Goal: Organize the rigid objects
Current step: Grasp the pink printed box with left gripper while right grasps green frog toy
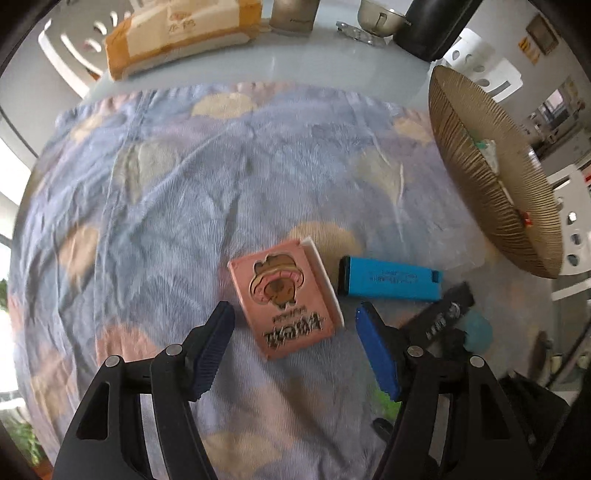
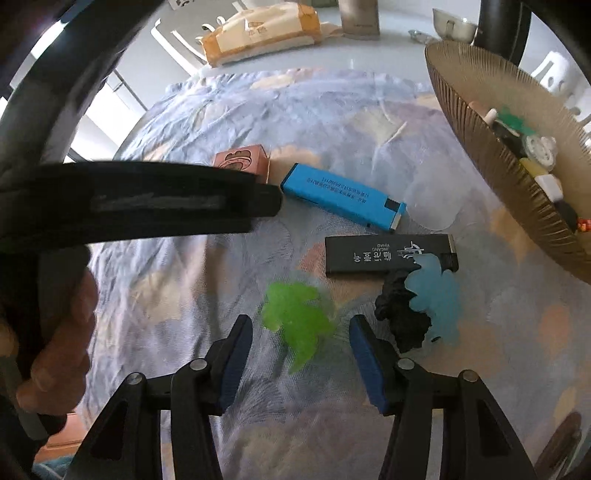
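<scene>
Left tool (image 1: 295,325) gapes over a pink box (image 1: 284,302), right tool (image 2: 301,334), seemingly empty, straddles a green toy (image 2: 299,321); crumpled cloth (image 1: 184,203) could snag either.

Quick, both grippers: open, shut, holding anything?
Left gripper: open, holding nothing; the pink cardboard box with a cartoon figure lies between its fingers.
Right gripper: open, empty, over the translucent green plastic piece.

Tissue pack (image 1: 184,33), floral cloth (image 1: 166,206)
</scene>
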